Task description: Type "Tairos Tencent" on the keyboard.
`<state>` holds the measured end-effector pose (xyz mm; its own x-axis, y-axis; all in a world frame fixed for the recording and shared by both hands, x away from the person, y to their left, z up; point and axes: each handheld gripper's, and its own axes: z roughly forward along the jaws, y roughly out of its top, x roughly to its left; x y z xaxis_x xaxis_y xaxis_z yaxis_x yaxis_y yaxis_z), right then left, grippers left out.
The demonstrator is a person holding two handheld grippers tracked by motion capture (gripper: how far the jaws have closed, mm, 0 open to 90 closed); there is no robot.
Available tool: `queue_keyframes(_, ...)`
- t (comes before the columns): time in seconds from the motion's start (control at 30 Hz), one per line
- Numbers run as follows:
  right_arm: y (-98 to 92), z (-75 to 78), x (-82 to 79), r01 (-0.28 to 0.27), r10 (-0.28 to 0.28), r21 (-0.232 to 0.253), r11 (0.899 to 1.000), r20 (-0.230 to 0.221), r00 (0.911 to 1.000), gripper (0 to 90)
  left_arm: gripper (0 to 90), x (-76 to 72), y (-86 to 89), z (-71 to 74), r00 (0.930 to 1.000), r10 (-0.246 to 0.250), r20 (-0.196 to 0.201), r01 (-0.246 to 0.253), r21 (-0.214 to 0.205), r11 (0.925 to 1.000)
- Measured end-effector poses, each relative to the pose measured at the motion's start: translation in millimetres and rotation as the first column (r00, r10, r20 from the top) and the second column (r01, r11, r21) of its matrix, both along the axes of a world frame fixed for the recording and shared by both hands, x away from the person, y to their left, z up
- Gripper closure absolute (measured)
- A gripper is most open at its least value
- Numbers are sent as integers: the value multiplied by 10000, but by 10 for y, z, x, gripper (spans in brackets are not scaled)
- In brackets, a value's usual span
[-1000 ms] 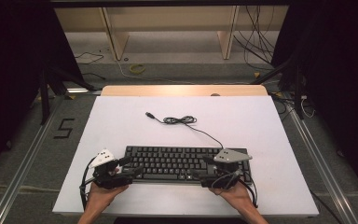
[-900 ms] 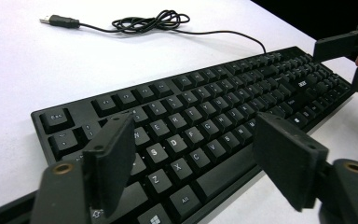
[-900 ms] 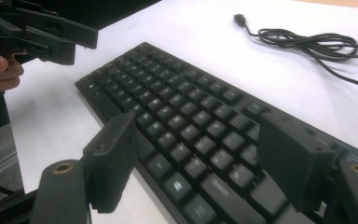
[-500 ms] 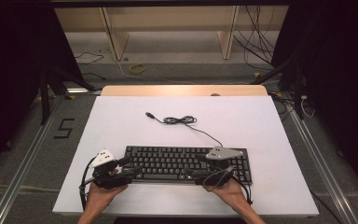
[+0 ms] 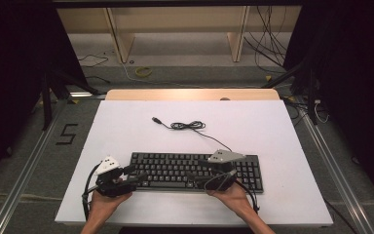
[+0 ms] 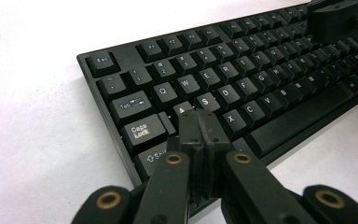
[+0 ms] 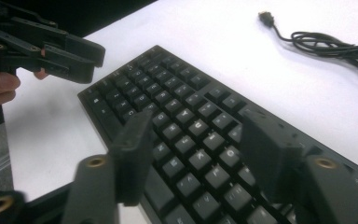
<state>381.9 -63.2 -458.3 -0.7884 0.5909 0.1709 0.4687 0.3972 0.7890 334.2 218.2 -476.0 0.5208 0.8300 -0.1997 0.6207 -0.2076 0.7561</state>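
A black keyboard point(image 5: 195, 170) lies flat on the white table point(image 5: 272, 131), in the lower middle of the high view, its long edge parallel to the lower edge of the frame. Its cable point(image 5: 190, 126) runs from the back edge to a loose coil and a free plug in the upper middle of the tabletop.

The left tongs point(image 5: 136, 177), at the lower left of the high view, have their jaws pressed together with nothing between them; in the left gripper view their tip hovers over the A and S keys, and contact cannot be confirmed. The right tongs point(image 5: 202, 179), lower centre-right, stand wide open above the middle keys, empty.

Handling, as a judgement: the keyboard appears rigid and light, with a smooth plastic case that may slide on the table. The keycaps yield and could pop off, so the short end edges of the case offer the firmer hold. The trailing cable is limp and will drag.
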Motion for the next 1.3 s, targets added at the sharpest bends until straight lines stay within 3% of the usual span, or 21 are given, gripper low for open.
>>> queue_keyframes(0.27, 193, -59, 89, -74, 68, -424, 9991, -137, 9999, 900, 890, 13, 10, -7, 10000, 72, -66, -71, 68, 10000)
queue_keyframes(0.47, 293, -118, 149, 56, -81, -733, 9973, -339, 9994, 900, 890, 24, 17, -13, 9998, 119, -128, -117, 151, 9998)
queue_keyframes(1.3, 414, -185, 209, 299, -353, -1131, 9931, -462, 9983, 900, 891, 62, 22, -50, 9988, 175, -453, -159, 351, 9993)
